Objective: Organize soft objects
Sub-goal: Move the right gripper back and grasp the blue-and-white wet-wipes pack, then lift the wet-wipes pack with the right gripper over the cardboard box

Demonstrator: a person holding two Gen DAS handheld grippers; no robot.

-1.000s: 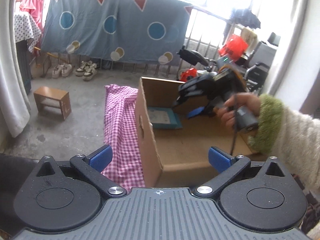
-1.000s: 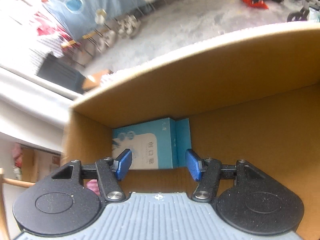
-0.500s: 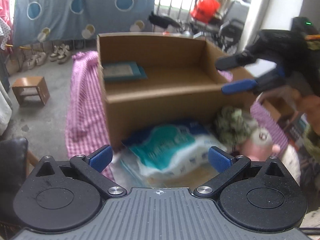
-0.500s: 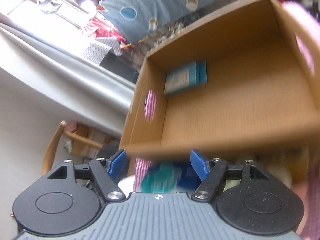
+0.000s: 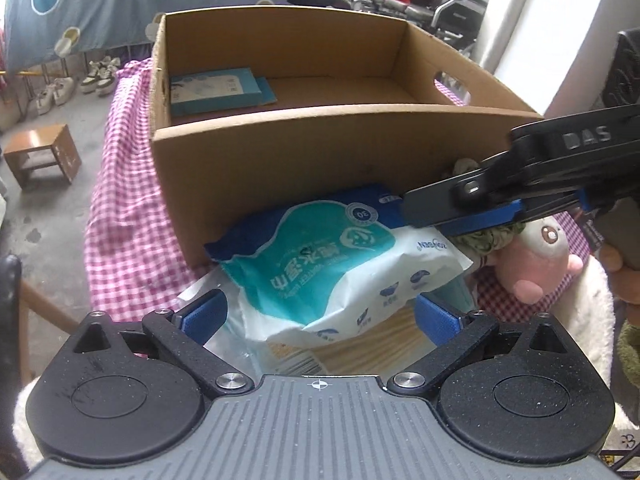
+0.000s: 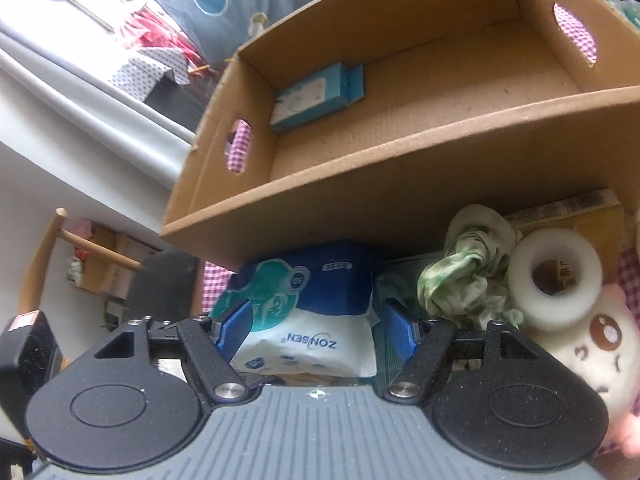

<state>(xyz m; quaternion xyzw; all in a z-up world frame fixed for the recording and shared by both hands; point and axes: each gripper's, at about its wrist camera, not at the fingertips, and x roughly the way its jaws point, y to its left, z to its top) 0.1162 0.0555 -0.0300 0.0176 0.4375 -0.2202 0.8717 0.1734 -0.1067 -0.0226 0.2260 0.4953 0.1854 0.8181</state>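
Having left the cardboard box [image 6: 400,168], where the teal carton [image 6: 316,96] is lying, the right gripper [image 6: 316,328] is descending, unclenched, astride the wipes pack [image 6: 304,320], suggesting the next pick; the left gripper [image 5: 320,316] is hovering released.

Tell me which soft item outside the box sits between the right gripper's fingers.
The wet-wipes pack, blue, teal and white. It lies between the open right gripper fingers; the green cloth and pink plush toy lie off to its right.

Wipes pack [image 5: 340,256] before the carton [image 5: 304,160] — plush toy [image 5: 532,256] right of it.
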